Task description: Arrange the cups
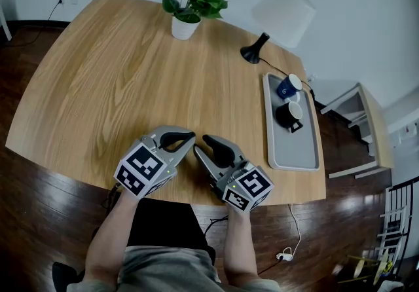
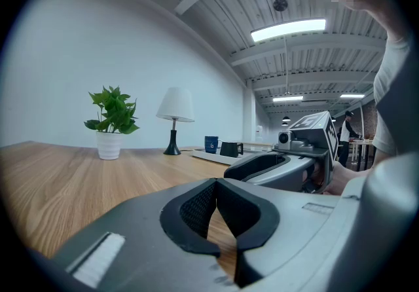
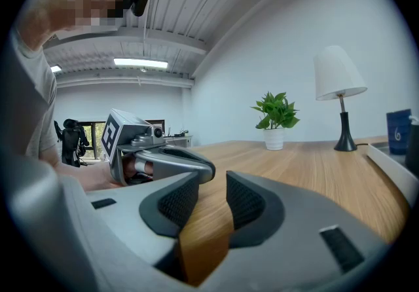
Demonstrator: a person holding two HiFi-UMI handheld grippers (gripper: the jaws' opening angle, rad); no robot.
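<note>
A blue cup (image 1: 289,86) and a black cup (image 1: 289,114) stand close together at the far end of a grey tray (image 1: 291,150) on the right of the wooden table. Both grippers rest low at the table's near edge, far from the cups and angled toward each other. My left gripper (image 1: 190,135) is shut, its tips touching with nothing between them (image 2: 216,181). My right gripper (image 1: 206,140) stands open a little, a bare gap between its pads (image 3: 213,182). The left gripper view shows the cups small in the distance, blue (image 2: 211,144) and black (image 2: 230,148).
A potted plant (image 1: 188,2) in a white pot stands at the far edge of the table. A black lamp with a white shade (image 1: 278,19) stands behind the tray. A pale side shelf (image 1: 366,127) sits on the floor right of the table.
</note>
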